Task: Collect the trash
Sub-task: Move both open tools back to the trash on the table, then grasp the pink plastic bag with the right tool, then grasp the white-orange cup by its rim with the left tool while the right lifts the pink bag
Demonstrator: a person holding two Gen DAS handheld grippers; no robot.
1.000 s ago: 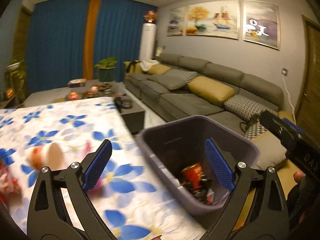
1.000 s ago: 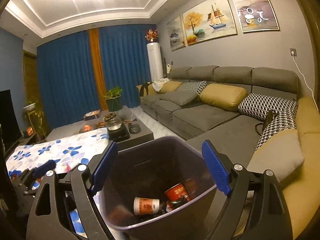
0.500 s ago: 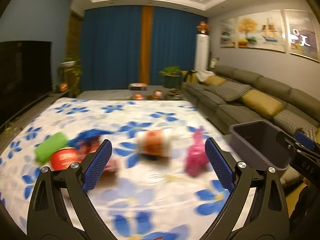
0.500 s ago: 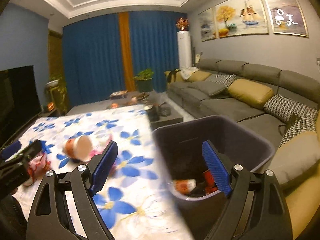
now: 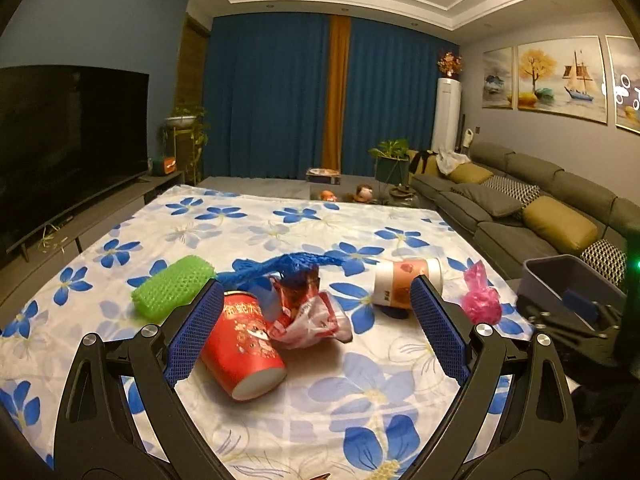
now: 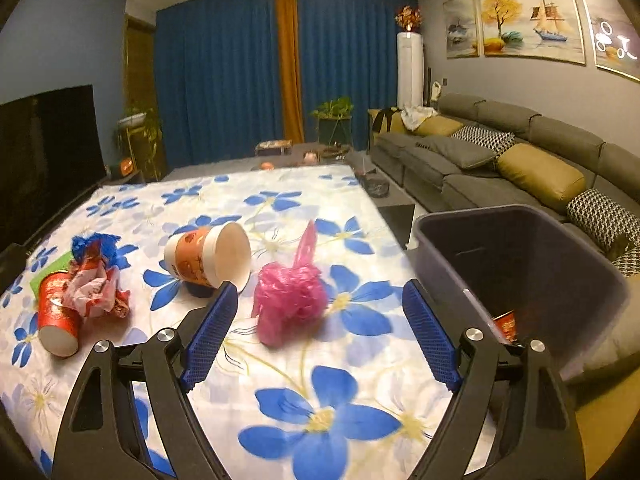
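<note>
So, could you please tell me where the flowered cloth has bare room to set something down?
The near strip of the flowered cloth, in front of the red cup and pink bag, is bare. So is the far half beyond the blue net. It is crowded around the crumpled wrapper, green sponge and white cup.

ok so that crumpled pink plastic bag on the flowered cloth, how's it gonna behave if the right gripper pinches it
The crumpled pink plastic bag looks like thin film bunched loosely, so it will probably squash between the pads rather than resist. It is likely very light. Its loose tail sticks up, so part may flop or trail when lifted. The right gripper is open wide enough to straddle it.
</note>
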